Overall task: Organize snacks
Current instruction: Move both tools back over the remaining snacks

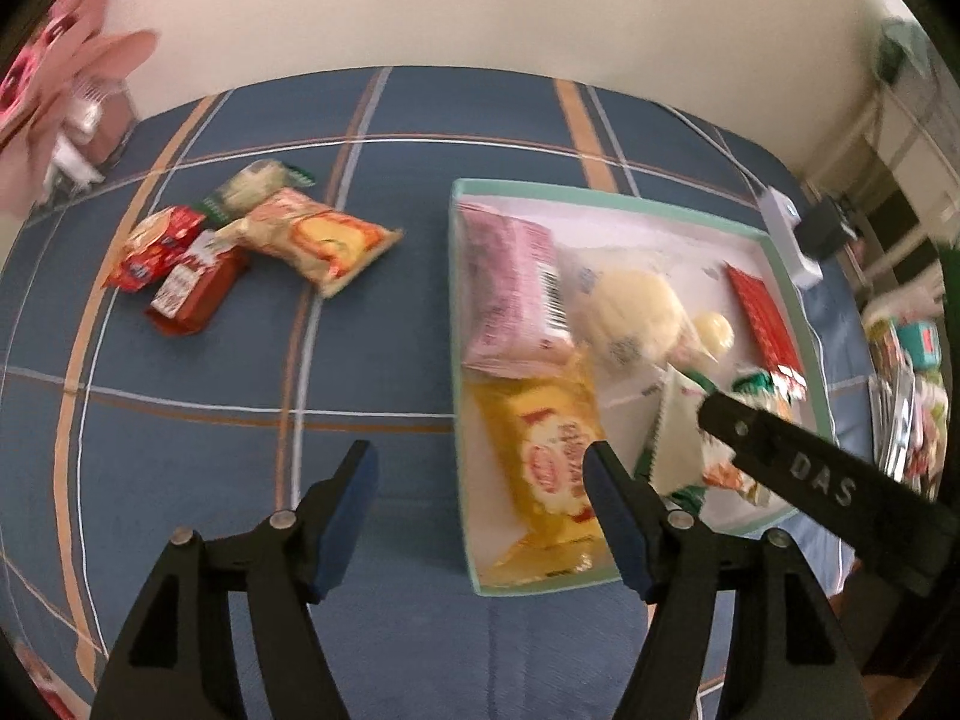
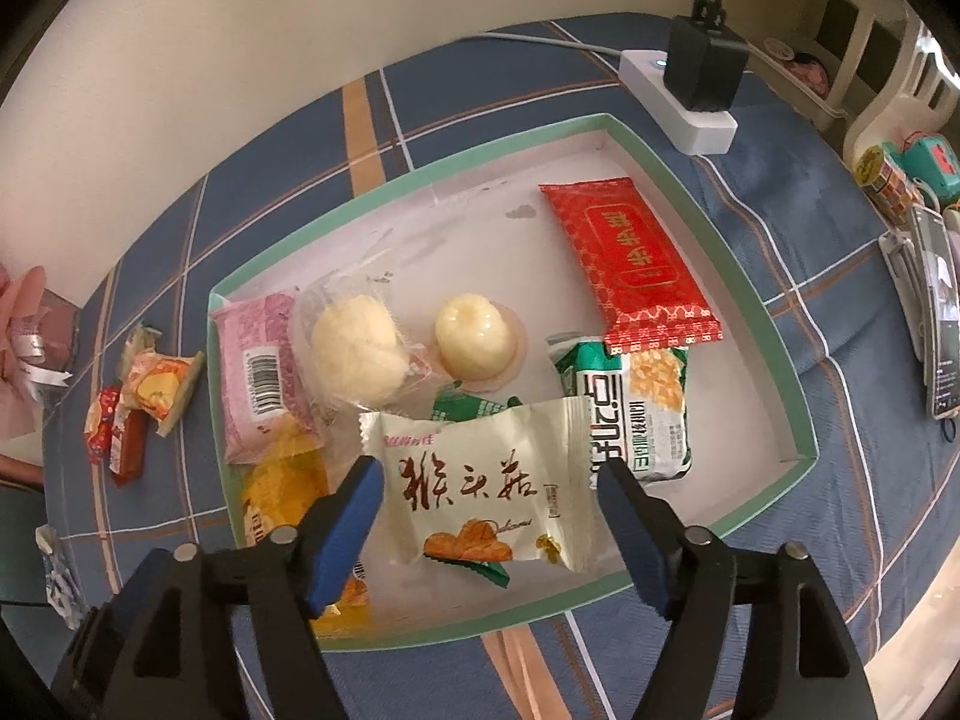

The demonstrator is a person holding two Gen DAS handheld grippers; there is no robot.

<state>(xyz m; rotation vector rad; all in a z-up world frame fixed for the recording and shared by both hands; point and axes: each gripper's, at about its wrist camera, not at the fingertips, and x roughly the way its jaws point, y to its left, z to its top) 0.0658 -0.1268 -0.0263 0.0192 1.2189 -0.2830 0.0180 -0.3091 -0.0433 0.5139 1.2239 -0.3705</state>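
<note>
A green-rimmed white box on the plaid cloth holds several snacks: a pink pack, a round bun, a jelly cup, a red pack, a green-white pack, a yellow pack. My right gripper is open above the box, with a cream packet lying between its fingers. It also shows in the left wrist view. My left gripper is open and empty at the box's left edge. Several loose snacks lie on the cloth to the left.
A white power strip with a black plug sits behind the box. Toys and a phone lie at the right. Pink fabric is at the far left. A wall runs along the back.
</note>
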